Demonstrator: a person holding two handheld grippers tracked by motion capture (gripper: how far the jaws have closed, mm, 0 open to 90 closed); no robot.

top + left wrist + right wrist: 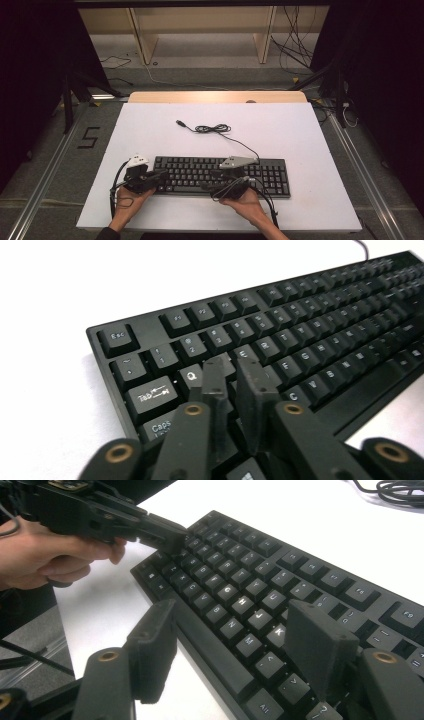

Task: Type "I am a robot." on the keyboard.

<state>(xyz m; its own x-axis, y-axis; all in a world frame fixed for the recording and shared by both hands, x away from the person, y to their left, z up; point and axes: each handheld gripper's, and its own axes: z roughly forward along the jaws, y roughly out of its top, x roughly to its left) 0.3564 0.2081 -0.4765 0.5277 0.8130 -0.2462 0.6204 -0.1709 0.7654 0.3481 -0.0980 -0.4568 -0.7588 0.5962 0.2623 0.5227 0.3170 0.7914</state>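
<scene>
A black keyboard (220, 175) lies on the white table near the front edge, and its cable (212, 128) runs back to a loose coil with the plug free. My left gripper (162, 173) is over the keyboard's left end. In the left gripper view its jaws (233, 375) stand a narrow gap apart with nothing between them, tips just above the keys near Q and E of the keyboard (310, 325). My right gripper (214, 180) hovers over the keyboard's middle. In the right gripper view the jaws (230, 620) are wide open and straddle the front edge of the keyboard (240, 580).
The white table top (300, 130) reaches well behind and to the right of the keyboard. The coiled cable (400, 490) lies behind the keys. A person's hand (45, 555) holds the left gripper (172, 535). Wooden shelving (200, 30) stands beyond the table.
</scene>
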